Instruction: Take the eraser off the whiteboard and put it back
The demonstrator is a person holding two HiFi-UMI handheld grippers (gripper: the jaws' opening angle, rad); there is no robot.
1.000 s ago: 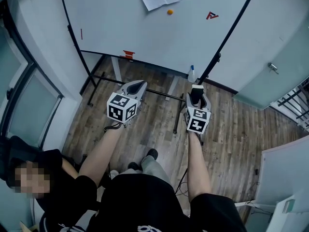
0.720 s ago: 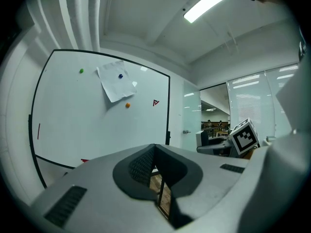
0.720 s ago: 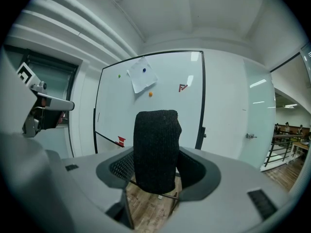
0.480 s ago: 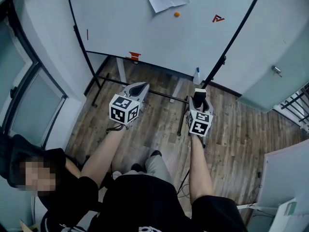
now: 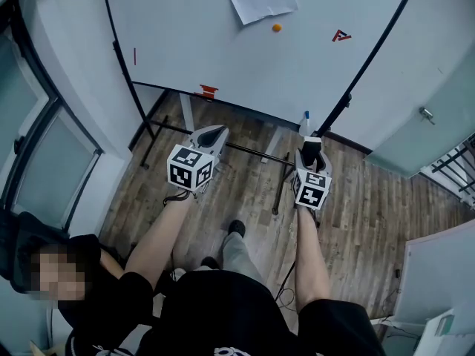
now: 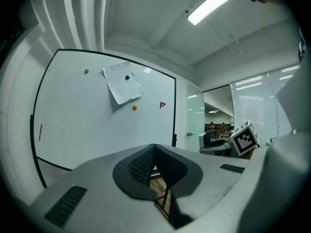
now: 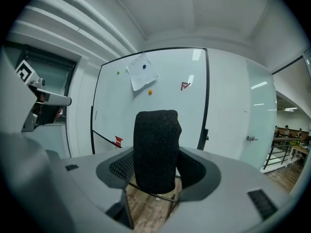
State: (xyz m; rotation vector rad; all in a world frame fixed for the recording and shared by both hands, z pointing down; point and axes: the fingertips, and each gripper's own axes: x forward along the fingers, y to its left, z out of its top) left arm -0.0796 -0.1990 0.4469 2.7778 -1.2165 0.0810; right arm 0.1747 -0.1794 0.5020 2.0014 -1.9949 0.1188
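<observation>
**Q:** Item held, and where?

**A:** Eraser (image 7: 155,149), a black felt block. It stands upright, clamped between the jaws of your right hand-held gripper (image 5: 310,145). It is in front of the whiteboard (image 5: 223,65), apart from its surface, near its lower right corner. Left hand-held gripper (image 5: 211,134): jaws pressed together, nothing in them.

**Q:** Step in hand?

**A:** Eraser off the whiteboard, so probably the putting back. You need to carry it to the whiteboard, seat it flat against the surface, then ease the jaws apart.
</observation>
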